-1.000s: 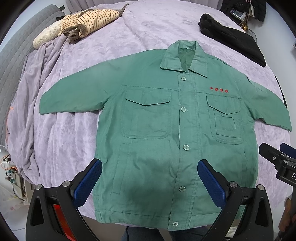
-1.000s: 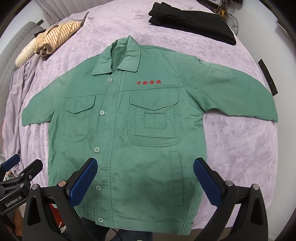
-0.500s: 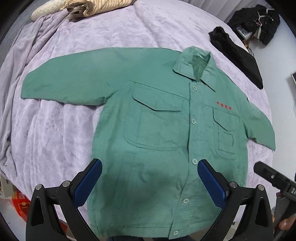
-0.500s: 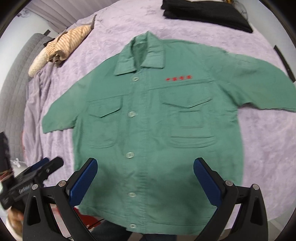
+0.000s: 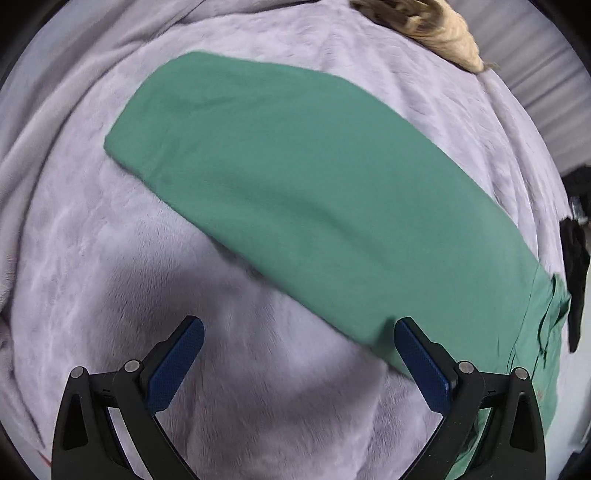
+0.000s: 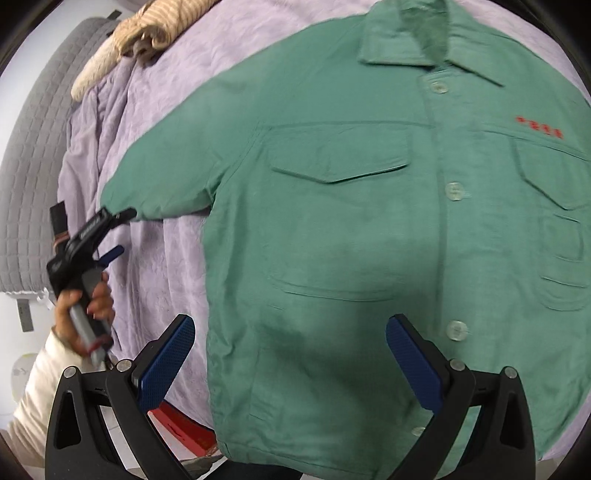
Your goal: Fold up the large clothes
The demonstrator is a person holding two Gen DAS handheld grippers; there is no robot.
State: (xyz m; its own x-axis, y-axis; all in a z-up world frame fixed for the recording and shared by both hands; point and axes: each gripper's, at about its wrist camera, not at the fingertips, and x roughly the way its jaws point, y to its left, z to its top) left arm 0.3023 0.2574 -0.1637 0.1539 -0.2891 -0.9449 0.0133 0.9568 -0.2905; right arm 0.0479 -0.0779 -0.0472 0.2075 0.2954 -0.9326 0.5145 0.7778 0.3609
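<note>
Jacket: green button-front work jacket [image 6: 369, 229], laid front-up and spread flat on the bed; collar at the far end, hem at the near edge.
Details: two flapped chest pockets, pale buttons down the placket, red embroidered characters [image 6: 540, 127] above one pocket.
Sleeve: long green sleeve [image 5: 295, 192] stretched out sideways over the blanket, cuff at its far end.
Left gripper: [image 5: 295, 365] fingers spread wide apart, gripping nothing; it hangs over bare blanket just beside the sleeve, one blue pad [image 5: 421, 365] overlapping the sleeve's edge. From the right wrist camera it [image 6: 114, 236] appears at the cuff, held in the person's hand [image 6: 88, 306].
Right gripper: [image 6: 291, 363] fingers likewise released and empty, over the jacket's lower front panel.
Bed cover: lilac plush blanket [image 5: 110, 295], rumpled at the sides.
Other cloth: striped beige garment [image 6: 155, 26] bunched at the far edge; dark clothing [image 5: 576, 266] beyond the jacket.
Surround: grey quilted headboard [image 6: 26, 166].
</note>
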